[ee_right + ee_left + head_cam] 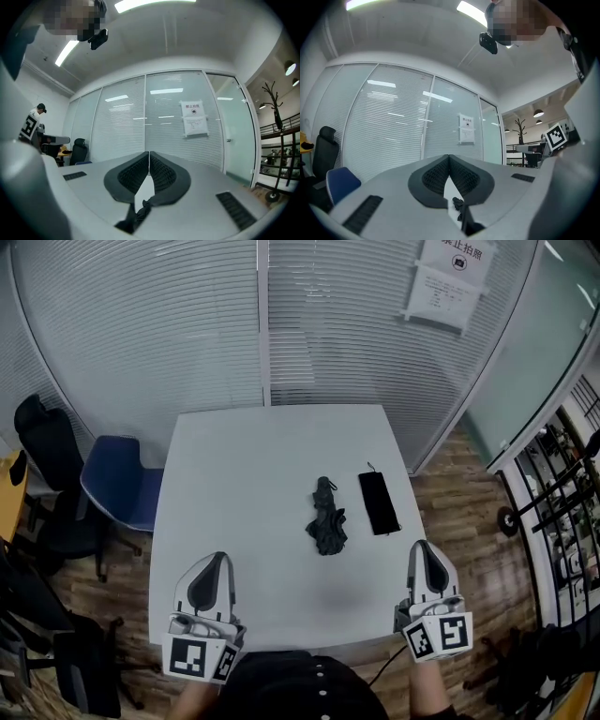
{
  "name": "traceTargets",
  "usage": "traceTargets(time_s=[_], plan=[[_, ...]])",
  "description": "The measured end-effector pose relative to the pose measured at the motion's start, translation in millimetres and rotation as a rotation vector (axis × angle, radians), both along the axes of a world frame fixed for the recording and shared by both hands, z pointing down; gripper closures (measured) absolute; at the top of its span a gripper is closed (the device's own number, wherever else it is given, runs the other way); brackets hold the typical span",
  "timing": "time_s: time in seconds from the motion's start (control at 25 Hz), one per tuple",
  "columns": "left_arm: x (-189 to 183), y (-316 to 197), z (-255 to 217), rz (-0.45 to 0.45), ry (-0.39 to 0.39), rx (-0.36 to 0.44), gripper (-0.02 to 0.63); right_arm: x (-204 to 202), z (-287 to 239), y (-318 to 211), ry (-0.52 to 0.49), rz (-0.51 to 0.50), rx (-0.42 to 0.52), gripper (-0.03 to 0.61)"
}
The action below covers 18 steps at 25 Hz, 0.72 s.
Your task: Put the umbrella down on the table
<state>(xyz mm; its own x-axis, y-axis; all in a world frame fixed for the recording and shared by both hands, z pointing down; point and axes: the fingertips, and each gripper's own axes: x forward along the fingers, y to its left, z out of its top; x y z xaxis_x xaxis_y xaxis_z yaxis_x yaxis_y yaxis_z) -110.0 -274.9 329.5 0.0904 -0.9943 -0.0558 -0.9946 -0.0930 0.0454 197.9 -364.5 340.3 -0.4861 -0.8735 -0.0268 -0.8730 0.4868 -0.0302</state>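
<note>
A black folded umbrella [326,518] lies on the white table [244,474], right of the middle, with nothing holding it. Beside it on the right lies its flat black sleeve [380,502]. My left gripper [220,557] hovers over the near left part of the table, jaws shut and empty. My right gripper [419,545] is near the table's right front corner, shut as well, with nothing in it. In the left gripper view the shut jaws [449,157] point level, and the umbrella [461,214] shows below them. The right gripper view shows the same [149,153], with the umbrella [139,214] low.
A blue chair [122,486] and a black chair [45,439] stand left of the table. Behind the table is a glass wall with blinds [187,324] and a paper notice [450,277]. Wooden floor [450,521] lies to the right.
</note>
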Motion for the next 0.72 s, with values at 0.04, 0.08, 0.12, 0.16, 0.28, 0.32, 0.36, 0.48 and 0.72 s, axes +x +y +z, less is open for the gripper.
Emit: traceTargets(time_s=[0.04, 0.08, 0.12, 0.16, 0.28, 0.32, 0.36, 0.48, 0.72], plan=[[-0.5, 1.1, -1.8, 0.001, -0.002, 0.004, 0.6, 4.9, -2.2, 3.1, 0.0, 0.013, 0.006, 0.546], [-0.6, 2.0, -3.3, 0.002, -0.004, 0.008, 0.6, 9.4, -4.2, 6.4, 0.0, 0.024, 0.011, 0.546], [-0.6, 2.9, -4.5, 0.003, -0.006, 0.012, 0.6, 13.3, -5.9, 9.8, 0.003, 0.033, 0.016, 0.546], [-0.6, 3.8, -5.2, 0.005, -0.007, 0.015, 0.6, 16.7, -7.4, 13.0, 0.007, 0.04, 0.022, 0.546], [0.0, 5.9, -4.9, 0.009, -0.005, 0.014, 0.6, 24.8, -11.7, 21.7, 0.009, 0.056, 0.04, 0.546], [0.7, 6.6, -4.0, 0.01, -0.003, 0.01, 0.6, 27.1, -12.4, 23.9, 0.005, 0.061, 0.044, 0.546], [1.3, 7.5, -3.2, 0.012, -0.003, 0.008, 0.6, 29.1, -12.4, 25.6, 0.001, 0.065, 0.046, 0.546], [2.6, 10.1, -2.7, 0.013, -0.006, 0.01, 0.6, 31.1, -11.8, 28.6, 0.0, 0.068, 0.051, 0.546], [4.7, 14.0, -2.0, 0.012, -0.005, 0.005, 0.6, 28.5, -9.6, 31.0, 0.021, 0.066, 0.038, 0.548]])
